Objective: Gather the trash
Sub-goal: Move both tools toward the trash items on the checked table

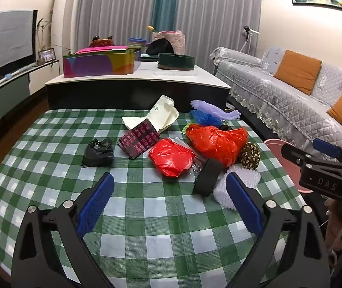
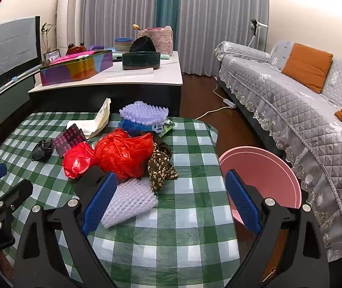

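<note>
Both wrist views are evenly and fairly brightly lit by soft indoor light, with no hard shadows on the checked tablecloth (image 1: pixel 147 216). The red plastic bags (image 2: pixel 123 153) carry small glints of glare. Fisheye distortion bends the sofa (image 2: pixel 291 110) and the curtains (image 1: pixel 195 12) strongly toward the edges, and black vignetting fills the corners. Focus is sharp overall, slightly softer at the rim.

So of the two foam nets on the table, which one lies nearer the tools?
The white foam net, lying at the near edge of the pile beside the black block. The lilac foam net sits at the far end, above the blue bag.
</note>
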A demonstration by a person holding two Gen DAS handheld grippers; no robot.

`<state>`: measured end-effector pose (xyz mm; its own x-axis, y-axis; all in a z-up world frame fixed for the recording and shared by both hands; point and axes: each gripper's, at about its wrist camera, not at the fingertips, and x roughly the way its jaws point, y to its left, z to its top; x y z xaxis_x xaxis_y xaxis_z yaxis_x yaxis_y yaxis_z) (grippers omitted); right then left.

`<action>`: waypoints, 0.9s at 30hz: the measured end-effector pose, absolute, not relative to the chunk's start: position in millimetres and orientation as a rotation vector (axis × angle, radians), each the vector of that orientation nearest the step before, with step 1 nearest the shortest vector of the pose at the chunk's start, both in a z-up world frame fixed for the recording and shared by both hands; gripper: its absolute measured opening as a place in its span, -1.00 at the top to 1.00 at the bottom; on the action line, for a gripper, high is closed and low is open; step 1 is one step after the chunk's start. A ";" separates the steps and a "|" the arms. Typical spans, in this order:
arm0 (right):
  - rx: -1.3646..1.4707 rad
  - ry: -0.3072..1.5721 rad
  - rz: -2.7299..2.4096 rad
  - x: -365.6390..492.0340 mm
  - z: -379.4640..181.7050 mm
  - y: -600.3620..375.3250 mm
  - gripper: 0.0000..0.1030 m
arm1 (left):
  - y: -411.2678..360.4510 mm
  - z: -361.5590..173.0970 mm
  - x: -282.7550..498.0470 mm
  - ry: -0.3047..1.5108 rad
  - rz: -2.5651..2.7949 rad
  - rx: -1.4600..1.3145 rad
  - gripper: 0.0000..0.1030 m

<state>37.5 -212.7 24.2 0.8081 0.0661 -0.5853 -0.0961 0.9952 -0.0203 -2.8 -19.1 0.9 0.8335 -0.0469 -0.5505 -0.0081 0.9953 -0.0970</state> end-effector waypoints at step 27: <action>-0.052 0.622 0.085 37.5 25.6 -212.6 -0.75 | -20.2 1.3 -3.1 0.585 -0.020 -0.099 -0.76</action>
